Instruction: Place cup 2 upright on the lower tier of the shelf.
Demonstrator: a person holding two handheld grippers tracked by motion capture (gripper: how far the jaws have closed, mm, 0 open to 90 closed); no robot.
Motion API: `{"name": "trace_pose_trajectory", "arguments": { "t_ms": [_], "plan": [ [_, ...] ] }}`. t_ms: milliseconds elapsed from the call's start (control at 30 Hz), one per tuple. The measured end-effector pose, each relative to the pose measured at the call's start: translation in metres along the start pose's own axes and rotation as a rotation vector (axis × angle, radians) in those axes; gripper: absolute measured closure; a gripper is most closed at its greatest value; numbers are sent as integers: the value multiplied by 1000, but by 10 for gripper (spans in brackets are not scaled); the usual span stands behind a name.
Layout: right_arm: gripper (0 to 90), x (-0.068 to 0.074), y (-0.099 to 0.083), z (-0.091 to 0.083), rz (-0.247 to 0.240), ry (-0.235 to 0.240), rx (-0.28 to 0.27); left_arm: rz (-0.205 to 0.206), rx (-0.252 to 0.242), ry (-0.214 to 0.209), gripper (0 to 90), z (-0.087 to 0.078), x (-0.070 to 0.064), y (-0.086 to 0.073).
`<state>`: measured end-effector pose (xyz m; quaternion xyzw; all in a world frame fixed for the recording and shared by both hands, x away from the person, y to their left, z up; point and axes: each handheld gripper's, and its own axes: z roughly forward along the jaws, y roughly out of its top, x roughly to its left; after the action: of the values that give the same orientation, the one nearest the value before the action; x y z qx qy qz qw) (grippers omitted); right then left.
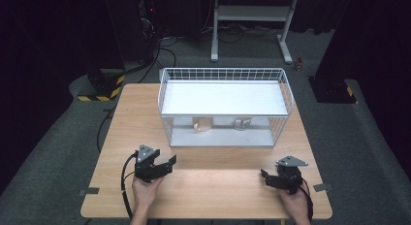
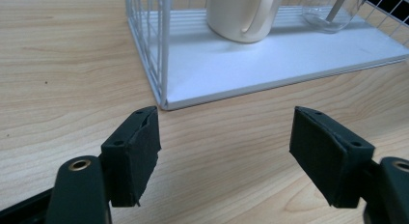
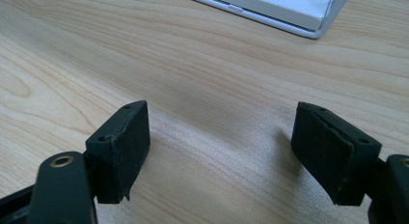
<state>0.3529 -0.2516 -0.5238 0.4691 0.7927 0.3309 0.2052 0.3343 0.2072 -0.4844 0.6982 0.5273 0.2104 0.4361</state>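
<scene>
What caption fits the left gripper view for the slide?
Open left gripper above the wooden table, facing a cream mug on the white wire rack's lower shelf.

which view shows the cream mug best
The left gripper view: the cream mug is close, its handle clear, standing on the wire rack's lower shelf. The high view shows it small, under the upper shelf. The right gripper view catches just a rack corner.

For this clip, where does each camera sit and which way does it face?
High view: above the person's side, looking forward and down at the table and wire rack; both hands, left gripper, right gripper.
Left gripper view: on the left gripper, facing the rack's lower shelf, cream mug and glass.
Right gripper view: on the right gripper, facing tabletop and a rack corner.
Shared: the rack.
</scene>
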Motion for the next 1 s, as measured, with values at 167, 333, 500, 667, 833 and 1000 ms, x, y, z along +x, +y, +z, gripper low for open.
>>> {"name": "trace_pose_trajectory", "arguments": {
  "t_ms": [167, 333, 500, 667, 833, 1000],
  "plan": [
    [219, 0, 0, 0, 0, 0, 0, -11, 7, 7, 264, 0, 2, -5],
    [219, 0, 0, 0, 0, 0, 0, 7, 28, 29, 264, 0, 4, -12],
    [219, 0, 0, 0, 0, 0, 0, 7, 47, 52, 263, 3, 7, -18],
    [219, 0, 0, 0, 0, 0, 0, 27, 76, 81, 263, 8, 10, -24],
    [219, 0, 0, 0, 0, 0, 0, 28, 90, 103, 263, 13, 12, -29],
    [219, 0, 0, 0, 0, 0, 0, 27, 106, 128, 263, 17, 12, -33]
  ]
}}
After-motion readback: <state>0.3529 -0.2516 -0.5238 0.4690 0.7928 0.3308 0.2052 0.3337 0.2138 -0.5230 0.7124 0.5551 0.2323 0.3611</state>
